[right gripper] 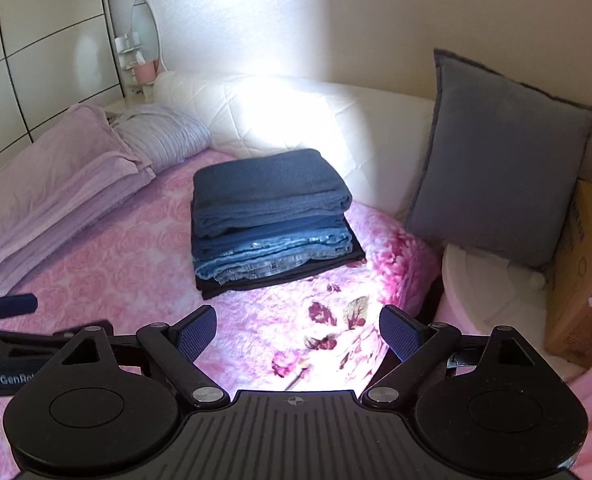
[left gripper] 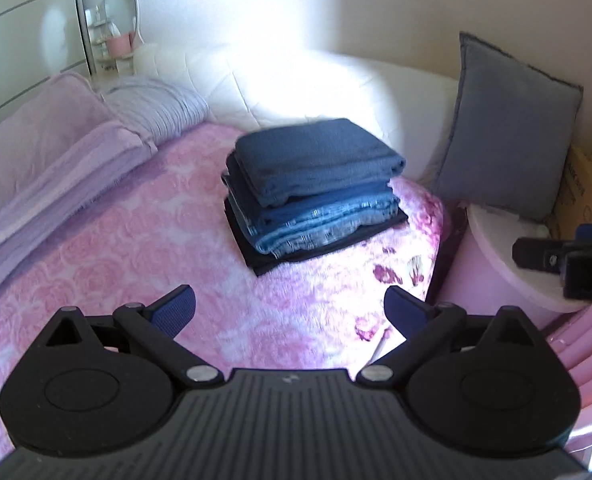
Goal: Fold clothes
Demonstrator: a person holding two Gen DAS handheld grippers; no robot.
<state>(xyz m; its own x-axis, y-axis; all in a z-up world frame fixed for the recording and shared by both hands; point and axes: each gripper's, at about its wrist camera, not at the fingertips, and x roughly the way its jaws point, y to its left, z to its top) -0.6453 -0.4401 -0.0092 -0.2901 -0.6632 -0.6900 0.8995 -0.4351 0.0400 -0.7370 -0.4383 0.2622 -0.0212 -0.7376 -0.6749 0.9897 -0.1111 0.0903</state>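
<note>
Left wrist: both tongs, left (left gripper: 290, 312) and right (right gripper: 298, 334), spread empty; stack (left gripper: 316, 192) at 12 o'clock looks finished, so back off level.

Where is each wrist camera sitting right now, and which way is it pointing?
Left wrist: behind the open left claw, facing the folded stack on the pink blanket; right claw at right edge.
Right wrist: behind the open right claw, facing the stack; left claw at left edge.
Shared: stack, grey cushion, headboard.
</note>
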